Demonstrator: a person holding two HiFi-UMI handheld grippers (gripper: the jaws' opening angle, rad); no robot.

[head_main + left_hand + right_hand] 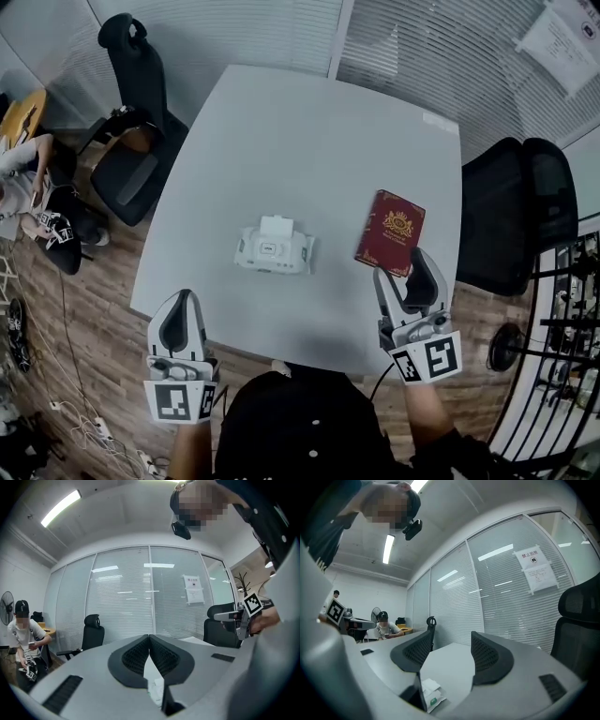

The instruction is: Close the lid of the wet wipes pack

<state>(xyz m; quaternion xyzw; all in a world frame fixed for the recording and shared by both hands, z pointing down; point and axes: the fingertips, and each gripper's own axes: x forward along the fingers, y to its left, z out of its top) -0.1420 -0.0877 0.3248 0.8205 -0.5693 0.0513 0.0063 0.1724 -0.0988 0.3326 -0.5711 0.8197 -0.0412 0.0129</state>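
head view looks down on a pale grey counter (309, 141) with rounded corners, standing on a wood-look floor (112, 281). a black office chair (136, 112) sits at its far left corner and a second black chair (516, 216) at its right side. a seated person (28, 187) is at the left edge, well apart from the counter.

a dark red book (390, 232) with a gold crest lies tilted on the right half of the counter. the white wet wipes pack (273, 249) lies near the middle of the counter, left of the book and apart from it. its lid (276, 226) is flipped up on the far side.

both tongs are held over the near edge of the counter, well short of the pack. the left tongs (184, 298) are at the near left corner; the right tongs (405, 274) are just at the book's near corner, and whether they touch it i cannot tell.

left gripper view has the left tongs (149, 644) clenched, the ribbed pads pressed together with nothing in them, and the pack (157, 686) low and beyond the tips. right gripper view has the right tongs (447, 648) released, the jaws wide apart over bare counter, with the pack (431, 693) low and left of the gap.
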